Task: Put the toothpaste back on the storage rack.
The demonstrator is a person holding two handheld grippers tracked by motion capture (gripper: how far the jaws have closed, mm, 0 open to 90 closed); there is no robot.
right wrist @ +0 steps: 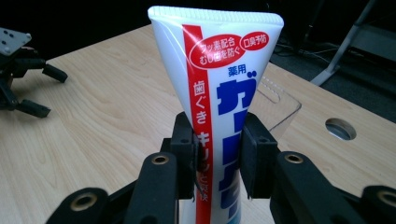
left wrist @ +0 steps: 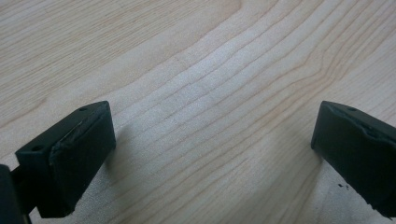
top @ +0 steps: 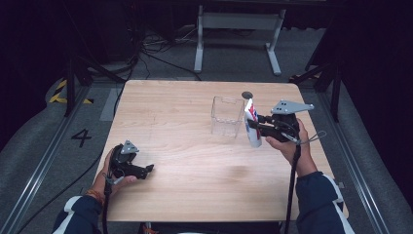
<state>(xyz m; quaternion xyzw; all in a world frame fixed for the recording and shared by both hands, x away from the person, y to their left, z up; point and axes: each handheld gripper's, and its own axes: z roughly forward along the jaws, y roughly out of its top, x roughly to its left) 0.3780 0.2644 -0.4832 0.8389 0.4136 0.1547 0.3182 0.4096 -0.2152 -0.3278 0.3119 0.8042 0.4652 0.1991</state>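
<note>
A white toothpaste tube (right wrist: 219,84) with a red stripe and blue lettering stands upright between the jaws of my right gripper (right wrist: 218,158), which is shut on it. From the high view, the right gripper (top: 257,127) holds the tube (top: 252,123) above the table, just right of a clear plastic box (top: 227,116). My left gripper (top: 145,170) rests near the front left of the wooden table (top: 185,161), with its jaws spread wide. In the left gripper view, its gripper (left wrist: 212,149) has bare wood between the two black pads (left wrist: 77,163).
A round cable hole (top: 247,94) sits near the table's far edge, behind the clear box (right wrist: 280,105). Beyond the table stand a white metal frame (top: 238,29) and loose cables on grey floor. Black stands flank both sides.
</note>
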